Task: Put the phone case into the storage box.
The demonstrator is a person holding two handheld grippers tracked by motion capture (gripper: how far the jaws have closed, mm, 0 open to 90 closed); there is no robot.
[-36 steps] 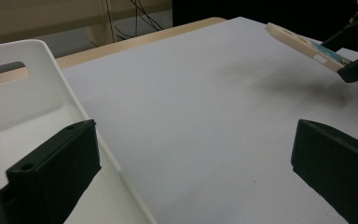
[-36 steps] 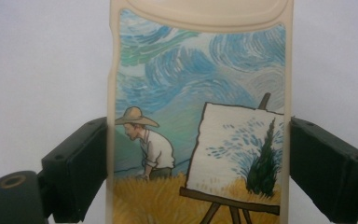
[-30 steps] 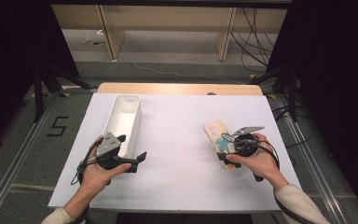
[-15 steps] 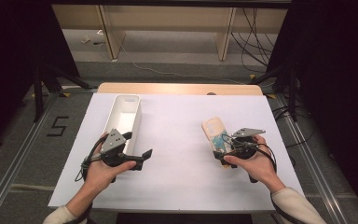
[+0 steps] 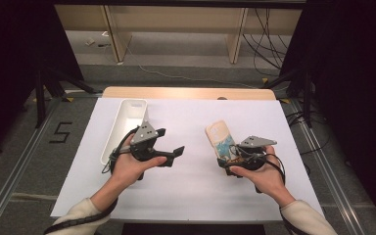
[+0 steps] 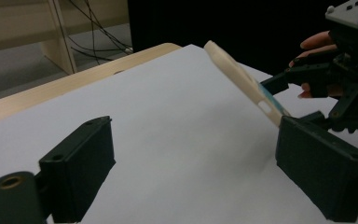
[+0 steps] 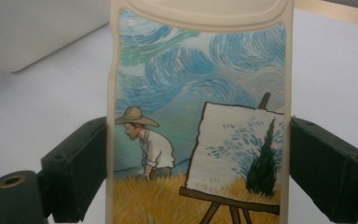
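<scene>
A cream phone case (image 5: 219, 136) with a painted scene of a man at an easel is tilted up off the white table (image 5: 191, 191) at right of centre. My right gripper (image 5: 229, 154) is shut on its lower end. In the right gripper view the case (image 7: 200, 93) stands between the two black jaws of the right gripper (image 7: 200, 173), which press on its side edges. My left gripper (image 5: 171, 141) is open with nothing in it, left of centre, its jaws pointing right toward the case. In the left gripper view, beyond the left gripper (image 6: 196, 172), the case (image 6: 240, 77) shows edge-on, held by the right gripper (image 6: 307, 98).
A long white tray (image 5: 122, 128) lies at the left of the table, just behind my left hand; its corner (image 7: 28, 32) is blurred in the right gripper view. A wooden edge (image 5: 186, 93) borders the table's far side. Shelving and cables are on the floor behind.
My left gripper has moved forward and to the right, toward the middle of the table. The right gripper with the case has shifted slightly left.
</scene>
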